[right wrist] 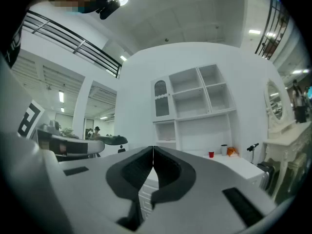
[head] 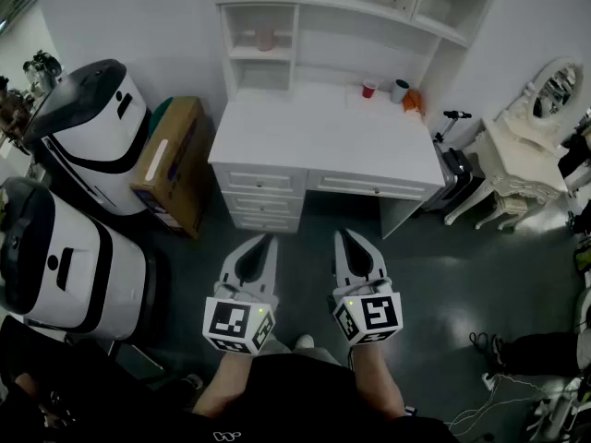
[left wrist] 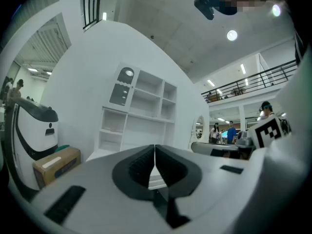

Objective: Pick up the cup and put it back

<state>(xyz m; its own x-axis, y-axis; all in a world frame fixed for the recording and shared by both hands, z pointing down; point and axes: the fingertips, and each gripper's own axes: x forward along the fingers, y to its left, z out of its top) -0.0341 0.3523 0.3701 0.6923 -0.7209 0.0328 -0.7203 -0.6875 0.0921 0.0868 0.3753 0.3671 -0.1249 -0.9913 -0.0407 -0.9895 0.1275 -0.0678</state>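
A small red cup stands at the back right of the white desk, beside a grey cup and an orange object. The right gripper view shows the red cup far off on the desk. Both grippers hang low in front of the desk, well short of it. My left gripper is shut with nothing in it, its jaws meeting tip to tip. My right gripper is likewise shut and empty.
A white shelf unit rises behind the desk, with a pink item on a left shelf. A cardboard box and two white machines stand left. A vanity table with mirror and a scooter stand right.
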